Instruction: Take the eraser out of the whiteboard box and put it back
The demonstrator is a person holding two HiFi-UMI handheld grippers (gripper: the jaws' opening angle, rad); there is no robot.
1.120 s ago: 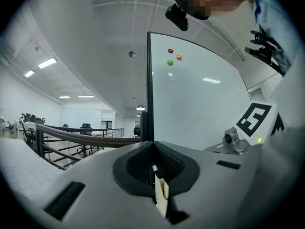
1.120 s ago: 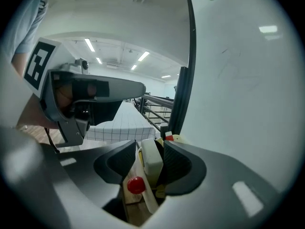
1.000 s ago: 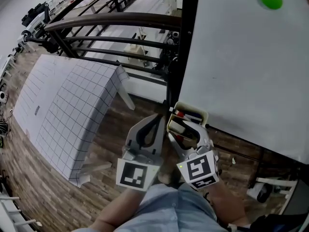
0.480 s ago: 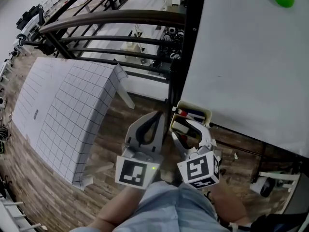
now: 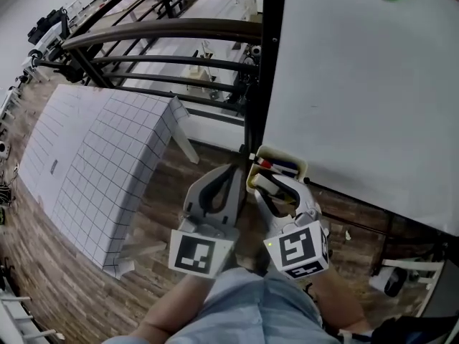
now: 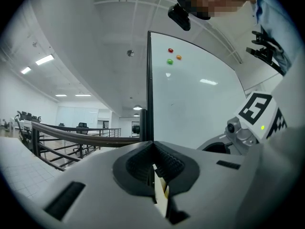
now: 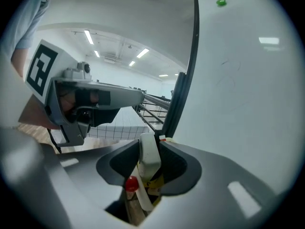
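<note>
Head view. We are looking steeply down at the whiteboard [image 5: 358, 99]. The cream whiteboard box [image 5: 297, 168] is hanging at its lower left corner. The eraser [image 5: 264, 185] is sitting inside the box, a pale block among the markers. The right gripper [image 5: 276, 186] is reaching into the box from below. The left gripper [image 5: 235, 172] is lying just beside the box, on its left, with its tips pinched together.

Left gripper view. The jaws are meeting at the tips and are carrying nothing. A cream sliver is showing in the slit behind them; we cannot tell what it is.

Right gripper view. The jaws have just been closing, and the eraser is standing between them. Both pads appear to be pressing on its long flanks, so we are logging a grip. A red marker cap [image 7: 130, 182] is poking up just beside the eraser, below the left pad.

Handling notes, as judgement. We are expecting the eraser to be light, with a stiff plastic shell and a soft wiping face. The smooth flanks may be slippery. We are favouring a hold across the flanks near mid-length, squeezing moderately. We are planning to draw it straight out of the box so that the neighbouring marker is not dragged along.
</note>
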